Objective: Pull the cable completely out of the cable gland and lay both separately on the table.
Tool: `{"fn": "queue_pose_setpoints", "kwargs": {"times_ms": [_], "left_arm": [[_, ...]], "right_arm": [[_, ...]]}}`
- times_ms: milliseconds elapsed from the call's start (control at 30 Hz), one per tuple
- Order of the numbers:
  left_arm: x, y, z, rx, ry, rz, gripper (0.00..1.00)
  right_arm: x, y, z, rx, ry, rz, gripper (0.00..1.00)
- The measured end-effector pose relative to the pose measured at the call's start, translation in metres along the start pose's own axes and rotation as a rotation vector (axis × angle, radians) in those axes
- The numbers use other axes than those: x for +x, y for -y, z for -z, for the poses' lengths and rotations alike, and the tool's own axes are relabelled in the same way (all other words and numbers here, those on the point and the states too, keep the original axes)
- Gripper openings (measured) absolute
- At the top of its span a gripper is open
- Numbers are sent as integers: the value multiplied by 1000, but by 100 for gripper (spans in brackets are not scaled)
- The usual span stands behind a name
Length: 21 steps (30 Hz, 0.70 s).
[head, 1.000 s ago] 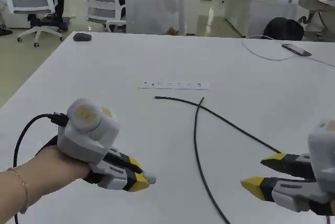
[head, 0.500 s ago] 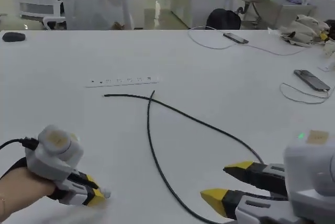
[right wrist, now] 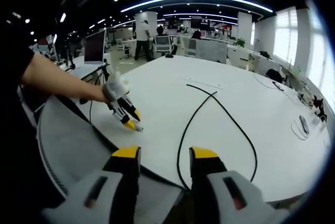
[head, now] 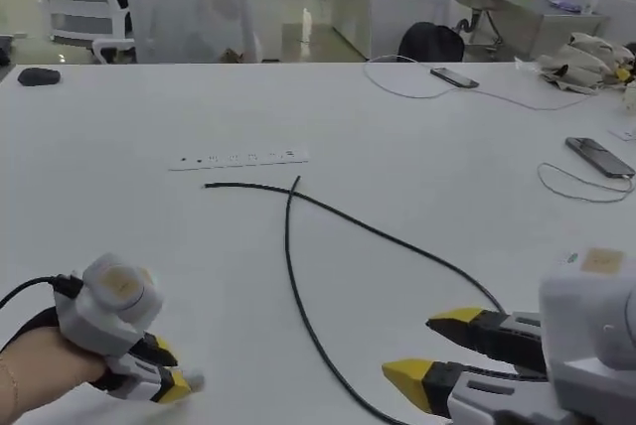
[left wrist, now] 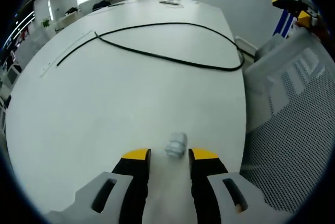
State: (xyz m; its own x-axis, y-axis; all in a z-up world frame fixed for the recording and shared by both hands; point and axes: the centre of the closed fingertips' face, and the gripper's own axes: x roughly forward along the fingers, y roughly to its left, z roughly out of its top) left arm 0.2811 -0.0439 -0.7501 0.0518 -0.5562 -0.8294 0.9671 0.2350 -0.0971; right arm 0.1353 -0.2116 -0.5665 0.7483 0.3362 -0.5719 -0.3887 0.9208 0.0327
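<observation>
At lower left, low over the desk [head: 447,167]: the left gripper [head: 179,382], fingers loosened and slightly parted, with the small white cable gland [left wrist: 176,144] lying on the desk surface between the tips, close against one finger and clear of the other in the left gripper view. Looks like the set-down of the gland, so best finished by spreading the fingers a touch wider and drawing straight back along their own line, never sideways, to avoid nudging or rolling the gland. Worth lifting slightly before swinging away. Toward the middle, well apart from the gland: the black cable [head: 290,194], flat on the desk in a loose loop that crosses over itself just below a white power strip [head: 238,159], with no fitting visible on it. Judged from that, pulled fully free already, and best left untouched. At lower right, over the near edge of the desk: the right gripper [head: 427,349], fingers released wide and grasping nothing, near the cable's outer bend. Safest kept high and clear of that bend, so as not to drag the cable back toward the gland.
</observation>
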Motion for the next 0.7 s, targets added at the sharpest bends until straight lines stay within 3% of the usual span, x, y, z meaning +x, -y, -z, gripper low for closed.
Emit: {"fn": "queue_pose_setpoints", "kwargs": {"times_ms": [100, 267, 433, 533, 633, 700], "left_arm": [[-17, 3, -7, -11, 32, -5, 34], [-66, 18, -24, 1, 108, -31, 32], [-118, 35, -41, -14, 213, -77, 34], [-140, 44, -41, -32, 243, -101, 38], [-167, 55, -38, -100, 296, -114, 38], [-183, 57, -31, -142, 327, -150, 38]], "right_arm": [[5, -3, -3, -16, -6, -20, 40], [17, -7, 1, -21, -39, -61, 40], [30, -16, 12, -9, -81, -115, 40], [34, -19, 23, -23, -122, -134, 41], [37, -23, 31, -21, -152, -156, 42], [38, -25, 35, -21, -171, -168, 44]]}}
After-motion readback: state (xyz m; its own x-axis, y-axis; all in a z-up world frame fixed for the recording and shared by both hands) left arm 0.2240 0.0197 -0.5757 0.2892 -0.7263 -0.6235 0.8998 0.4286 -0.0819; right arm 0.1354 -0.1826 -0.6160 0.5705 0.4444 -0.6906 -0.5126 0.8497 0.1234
